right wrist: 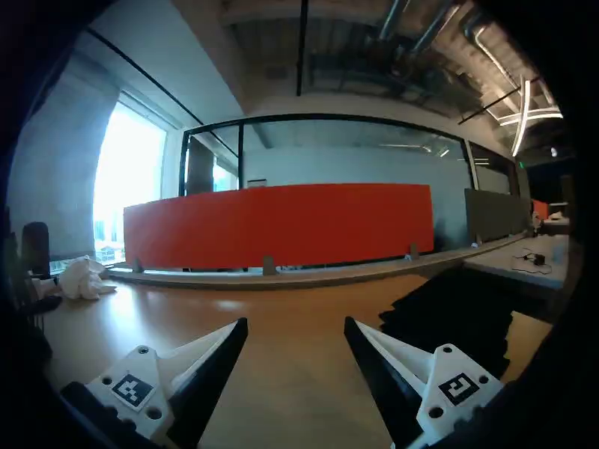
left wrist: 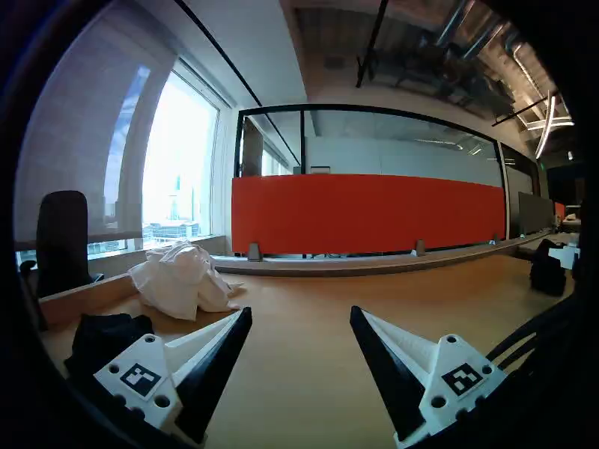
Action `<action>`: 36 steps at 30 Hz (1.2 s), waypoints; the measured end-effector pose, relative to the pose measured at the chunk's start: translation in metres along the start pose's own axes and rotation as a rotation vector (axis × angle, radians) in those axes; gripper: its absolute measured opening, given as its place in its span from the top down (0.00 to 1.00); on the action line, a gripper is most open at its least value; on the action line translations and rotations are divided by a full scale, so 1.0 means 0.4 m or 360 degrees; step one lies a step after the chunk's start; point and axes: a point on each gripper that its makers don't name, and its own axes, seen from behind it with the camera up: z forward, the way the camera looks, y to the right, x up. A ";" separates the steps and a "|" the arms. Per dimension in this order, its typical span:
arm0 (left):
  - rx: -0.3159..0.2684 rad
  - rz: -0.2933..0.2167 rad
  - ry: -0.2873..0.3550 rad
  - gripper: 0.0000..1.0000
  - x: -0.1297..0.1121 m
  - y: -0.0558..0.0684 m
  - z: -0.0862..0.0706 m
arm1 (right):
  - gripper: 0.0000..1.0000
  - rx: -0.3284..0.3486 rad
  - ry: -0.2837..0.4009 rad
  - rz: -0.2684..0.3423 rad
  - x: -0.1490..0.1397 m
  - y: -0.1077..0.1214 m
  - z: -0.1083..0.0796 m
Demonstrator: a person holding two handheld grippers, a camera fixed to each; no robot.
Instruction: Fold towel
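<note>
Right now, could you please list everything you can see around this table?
Towel: one, white, crumpled at the table's far left.
Cloth: one, black, in front of the towel.
Second cloth: one, black, spread at the table's right.
Table: one, light wood, underneath.
Divider: one, red-orange, along the far edge.
Chair: one, black, by the window.
Left hand-held gripper: one, white and black, open, empty.
Right hand-held gripper: one, white and black, open, empty.

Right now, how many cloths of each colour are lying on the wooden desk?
White crumpled towel: 1
Black cloths: 2, one beside the white towel, one spread out farther right
Total: 3
</note>
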 end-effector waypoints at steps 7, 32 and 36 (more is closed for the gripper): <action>0.0000 0.0000 0.0000 0.02 0.000 -0.001 0.000 | 0.00 0.0026 -0.0003 -0.0055 -0.006 -0.020 -0.005; 0.0000 -0.0001 0.0000 0.02 0.002 0.000 0.001 | 0.00 0.0028 -0.0006 -0.0087 -0.009 -0.029 -0.005; 0.0000 -0.0001 0.0000 0.02 0.003 0.001 0.001 | 0.00 0.0028 -0.0006 -0.0086 -0.010 -0.029 -0.006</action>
